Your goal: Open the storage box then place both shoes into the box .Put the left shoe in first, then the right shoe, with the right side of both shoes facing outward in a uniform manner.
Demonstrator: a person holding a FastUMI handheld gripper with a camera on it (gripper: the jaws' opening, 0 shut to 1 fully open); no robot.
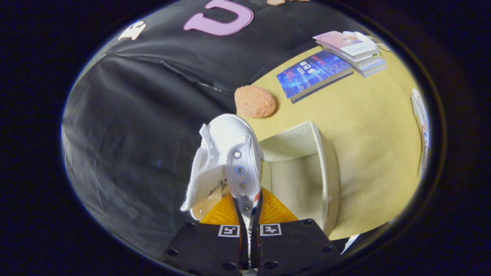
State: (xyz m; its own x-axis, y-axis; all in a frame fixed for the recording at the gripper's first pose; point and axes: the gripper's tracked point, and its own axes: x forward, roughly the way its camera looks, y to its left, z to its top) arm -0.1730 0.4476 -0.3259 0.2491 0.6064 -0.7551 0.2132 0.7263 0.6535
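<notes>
A white canvas shoe (pixel 226 157) hangs in the air, toe pointing away from me, its tongue flopped out to one side. My gripper (pixel 249 209) is shut on the shoe's eyelet strip, and its orange fingers (pixel 274 211) pinch the strip from both sides. Just beyond the fingers, below the shoe, stands the cream storage box (pixel 326 165), open at the top, with its pale inner walls showing. I cannot see the box's floor behind the shoe and fingers.
The box stands on a yellow wooden table (pixel 368 126). Beyond the shoe lies a round orange sponge-like pad (pixel 255 101). Farther back lie a blue book (pixel 312 73) and a stack of books (pixel 353 48). Another printed item (pixel 420 126) sits at the table's far side.
</notes>
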